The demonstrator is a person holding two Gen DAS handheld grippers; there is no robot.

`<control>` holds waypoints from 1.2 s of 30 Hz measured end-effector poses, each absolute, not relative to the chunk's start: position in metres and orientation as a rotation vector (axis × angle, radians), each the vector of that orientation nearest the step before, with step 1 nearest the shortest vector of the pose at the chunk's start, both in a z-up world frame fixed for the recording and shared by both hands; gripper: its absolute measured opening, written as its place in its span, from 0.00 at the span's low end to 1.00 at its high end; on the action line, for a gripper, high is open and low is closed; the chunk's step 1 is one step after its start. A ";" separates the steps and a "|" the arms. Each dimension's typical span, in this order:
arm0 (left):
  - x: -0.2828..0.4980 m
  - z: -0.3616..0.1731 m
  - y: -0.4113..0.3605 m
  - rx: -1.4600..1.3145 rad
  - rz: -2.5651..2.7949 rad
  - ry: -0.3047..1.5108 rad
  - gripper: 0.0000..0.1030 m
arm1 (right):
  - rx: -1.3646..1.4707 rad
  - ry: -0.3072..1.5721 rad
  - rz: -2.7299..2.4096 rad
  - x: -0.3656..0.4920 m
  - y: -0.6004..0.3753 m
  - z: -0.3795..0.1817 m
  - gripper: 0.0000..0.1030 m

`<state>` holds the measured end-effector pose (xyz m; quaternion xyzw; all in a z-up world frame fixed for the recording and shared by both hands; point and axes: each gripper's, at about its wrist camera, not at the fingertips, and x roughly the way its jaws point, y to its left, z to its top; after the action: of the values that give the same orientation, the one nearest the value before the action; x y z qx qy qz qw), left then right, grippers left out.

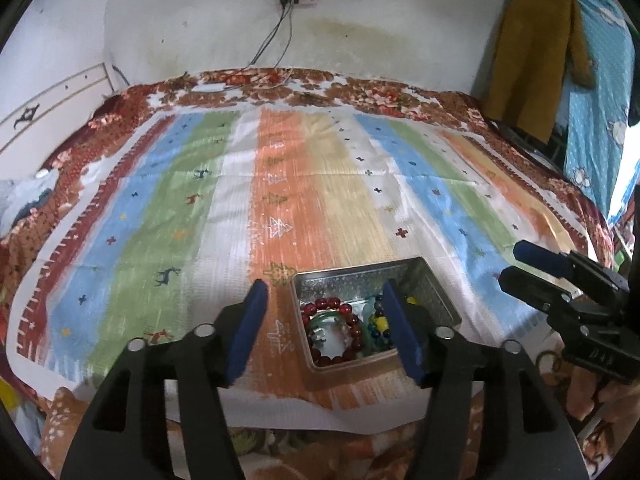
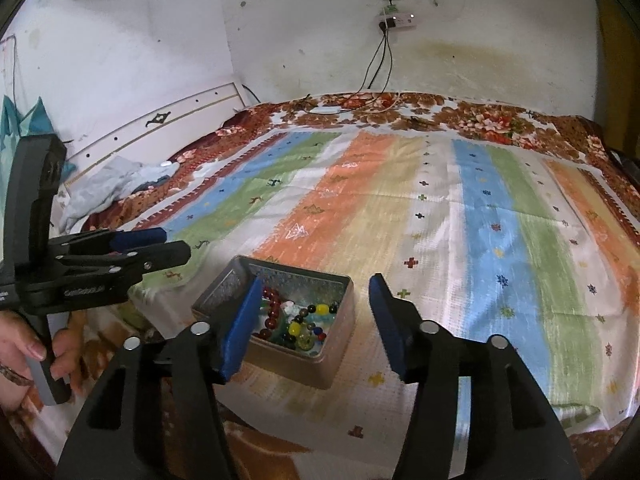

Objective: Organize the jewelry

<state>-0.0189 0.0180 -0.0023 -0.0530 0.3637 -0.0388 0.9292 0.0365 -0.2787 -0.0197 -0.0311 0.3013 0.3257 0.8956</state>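
Observation:
A silver metal tin lies open on the striped cloth near the bed's front edge. Inside it lie a dark red bead bracelet, a green bangle and a multicoloured bead string. My left gripper is open and empty, hovering just above the tin's near side. My right gripper is open and empty, a little right of the tin; it also shows in the left wrist view. The left gripper also shows in the right wrist view.
A striped cloth covers a floral bedspread. A white wall with a socket and cables stands behind. A headboard and crumpled pale clothes are at the left; hanging clothes are at the right.

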 end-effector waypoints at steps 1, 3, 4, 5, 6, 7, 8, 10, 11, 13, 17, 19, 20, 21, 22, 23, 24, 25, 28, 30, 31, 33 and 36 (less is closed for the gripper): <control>-0.020 -0.002 0.017 -0.102 -0.081 0.745 0.64 | -0.062 0.627 0.676 0.036 -0.280 -0.020 0.59; -0.023 -0.003 0.014 -0.086 -0.077 0.750 0.69 | -0.062 0.627 0.673 0.035 -0.283 -0.020 0.62; -0.024 -0.003 0.014 -0.081 -0.076 0.752 0.70 | -0.061 0.628 0.673 0.034 -0.285 -0.021 0.64; -0.025 -0.004 0.013 -0.077 -0.075 0.754 0.73 | -0.060 0.628 0.673 0.033 -0.286 -0.021 0.64; -0.026 -0.004 0.013 -0.075 -0.074 0.756 0.77 | -0.060 0.630 0.671 0.032 -0.288 -0.021 0.66; -0.026 -0.004 0.013 -0.073 -0.072 0.758 0.78 | -0.060 0.630 0.670 0.031 -0.289 -0.021 0.68; -0.027 -0.005 0.012 -0.072 -0.069 0.760 0.81 | -0.060 0.631 0.668 0.031 -0.290 -0.021 0.69; -0.030 -0.005 0.013 -0.073 -0.065 0.763 0.86 | -0.059 0.626 0.664 0.030 -0.292 -0.021 0.74; -0.030 -0.006 0.013 -0.074 -0.065 0.766 0.90 | -0.056 0.623 0.664 0.028 -0.294 -0.021 0.75; -0.030 -0.008 0.012 -0.071 -0.067 0.780 0.94 | -0.052 0.621 0.664 0.027 -0.296 -0.021 0.80; -0.034 -0.010 0.008 -0.040 -0.047 0.775 0.94 | -0.046 0.614 0.659 0.023 -0.299 -0.021 0.86; -0.035 -0.010 0.008 -0.034 -0.039 0.767 0.94 | -0.045 0.607 0.659 0.022 -0.301 -0.021 0.90; -0.035 -0.010 0.008 -0.034 -0.042 0.767 0.94 | -0.046 0.603 0.657 0.022 -0.301 -0.021 0.91; -0.035 -0.010 0.007 -0.033 -0.045 0.768 0.94 | -0.046 0.601 0.656 0.022 -0.301 -0.022 0.91; -0.034 -0.010 0.006 -0.029 -0.048 0.767 0.94 | -0.049 0.600 0.657 0.022 -0.301 -0.022 0.92; -0.035 -0.009 0.005 -0.020 -0.047 0.761 0.94 | -0.051 0.601 0.657 0.022 -0.301 -0.022 0.92; -0.036 -0.009 0.003 -0.010 -0.047 0.753 0.94 | -0.055 0.602 0.655 0.021 -0.301 -0.023 0.93; -0.037 -0.008 0.001 0.003 -0.047 0.745 0.94 | -0.059 0.603 0.655 0.021 -0.301 -0.023 0.93; -0.038 -0.007 -0.002 0.027 -0.038 0.731 0.94 | -0.060 0.595 0.657 0.019 -0.301 -0.023 0.93; -0.039 -0.006 -0.004 0.036 -0.035 0.722 0.94 | -0.059 0.591 0.660 0.019 -0.302 -0.023 0.93; -0.039 -0.005 -0.004 0.038 -0.037 0.716 0.94 | -0.057 0.592 0.661 0.019 -0.302 -0.023 0.93; -0.040 -0.004 -0.005 0.041 -0.042 0.707 0.94 | -0.054 0.593 0.658 0.019 -0.303 -0.024 0.93; -0.043 -0.001 -0.004 0.039 -0.030 0.680 0.94 | -0.053 0.598 0.653 0.021 -0.304 -0.024 0.93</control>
<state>-0.0425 -0.0041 -0.0012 0.0192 0.3334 -0.0145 0.9425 0.0207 -0.3039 -0.0242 -0.0256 0.2895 0.3157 0.9032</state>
